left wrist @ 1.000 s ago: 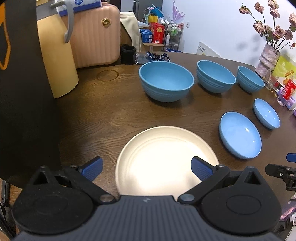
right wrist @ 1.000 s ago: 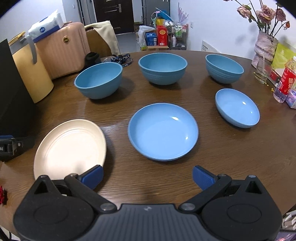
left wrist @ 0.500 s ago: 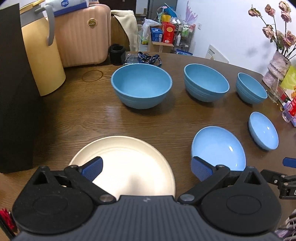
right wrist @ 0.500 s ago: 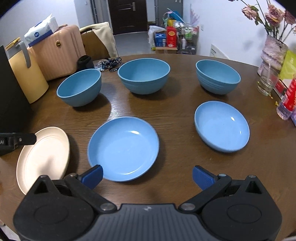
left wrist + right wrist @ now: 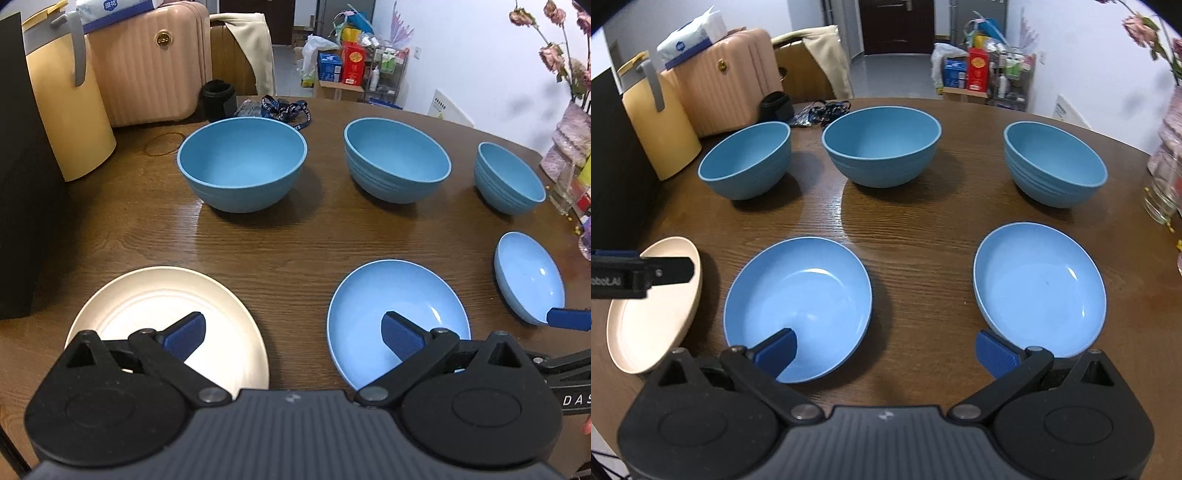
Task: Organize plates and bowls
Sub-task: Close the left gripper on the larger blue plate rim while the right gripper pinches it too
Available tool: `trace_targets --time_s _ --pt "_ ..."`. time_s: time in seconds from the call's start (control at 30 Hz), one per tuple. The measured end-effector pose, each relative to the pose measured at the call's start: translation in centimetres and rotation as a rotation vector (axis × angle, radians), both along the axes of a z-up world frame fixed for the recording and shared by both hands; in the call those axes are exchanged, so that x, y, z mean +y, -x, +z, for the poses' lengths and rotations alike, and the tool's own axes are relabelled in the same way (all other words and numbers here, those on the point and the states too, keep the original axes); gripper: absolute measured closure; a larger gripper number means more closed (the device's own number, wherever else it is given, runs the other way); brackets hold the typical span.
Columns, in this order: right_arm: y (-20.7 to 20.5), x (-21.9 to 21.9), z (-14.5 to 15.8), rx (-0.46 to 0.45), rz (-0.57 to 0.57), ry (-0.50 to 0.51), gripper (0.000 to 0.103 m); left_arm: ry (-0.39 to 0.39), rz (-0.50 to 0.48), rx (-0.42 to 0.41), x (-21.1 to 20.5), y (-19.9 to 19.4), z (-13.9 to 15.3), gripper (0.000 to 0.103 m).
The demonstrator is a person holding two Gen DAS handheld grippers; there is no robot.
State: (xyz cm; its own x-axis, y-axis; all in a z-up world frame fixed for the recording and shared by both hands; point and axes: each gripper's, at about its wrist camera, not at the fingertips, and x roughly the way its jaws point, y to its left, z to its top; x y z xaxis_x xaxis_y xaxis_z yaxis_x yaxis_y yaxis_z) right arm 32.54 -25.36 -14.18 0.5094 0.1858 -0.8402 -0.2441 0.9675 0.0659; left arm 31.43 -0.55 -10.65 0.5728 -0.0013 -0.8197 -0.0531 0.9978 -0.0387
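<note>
On the round wooden table a cream plate (image 5: 162,314) lies at the front left, with two shallow blue plates (image 5: 399,314) (image 5: 528,277) to its right. Three deep blue bowls (image 5: 242,162) (image 5: 397,158) (image 5: 508,177) stand in a row behind. My left gripper (image 5: 291,336) is open and empty, above the gap between the cream plate and the nearer blue plate. My right gripper (image 5: 884,349) is open and empty, above the table's front edge between the two blue plates (image 5: 798,306) (image 5: 1039,288). The cream plate (image 5: 653,317) shows at the left there.
A yellow bin (image 5: 66,110), a pink suitcase (image 5: 147,66) and a black box (image 5: 18,184) stand at the left. A black cup (image 5: 219,99) and a lanyard (image 5: 284,109) lie at the back. A vase (image 5: 569,144), a glass (image 5: 1161,192) and packets crowd the right edge.
Both grippers have swung to the right: the cream plate has slid left in both views and the blue plates have come under the fingers. Both jaws stay open.
</note>
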Motion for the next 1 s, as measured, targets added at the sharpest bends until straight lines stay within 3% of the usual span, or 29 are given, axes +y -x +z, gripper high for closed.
trace_targets --time_s 0.23,0.37,0.43,0.5,0.63,0.87,1.0 --pt "-1.5 -0.1 -1.5 0.028 0.05 0.015 0.001 -0.012 0.037 0.065 -1.2 -0.9 -1.8 0.0" --pt "-2.3 0.0 -2.2 0.048 0.072 0.016 0.008 -0.002 0.045 0.092 -2.0 -1.2 -2.8 0.003" --pt "-2.7 0.1 -2.5 0.045 0.083 0.016 0.01 0.005 0.041 0.098 -2.5 -1.3 -3.2 0.015" --pt "-3.0 0.2 -2.6 0.044 0.096 0.013 0.022 0.006 0.034 0.104 -3.0 -1.6 -3.5 0.025" --pt "-3.9 0.3 -3.0 0.059 0.112 -0.009 0.033 0.039 0.03 0.13 -3.5 -2.3 -4.0 0.045" --pt "-4.8 0.5 -3.9 0.09 0.115 -0.036 0.05 0.073 0.08 0.182 -3.3 -3.4 -5.2 0.049" --pt "-5.2 0.3 -4.3 0.107 0.109 -0.05 0.062 0.093 0.098 0.212 -3.1 -3.8 -5.9 0.057"
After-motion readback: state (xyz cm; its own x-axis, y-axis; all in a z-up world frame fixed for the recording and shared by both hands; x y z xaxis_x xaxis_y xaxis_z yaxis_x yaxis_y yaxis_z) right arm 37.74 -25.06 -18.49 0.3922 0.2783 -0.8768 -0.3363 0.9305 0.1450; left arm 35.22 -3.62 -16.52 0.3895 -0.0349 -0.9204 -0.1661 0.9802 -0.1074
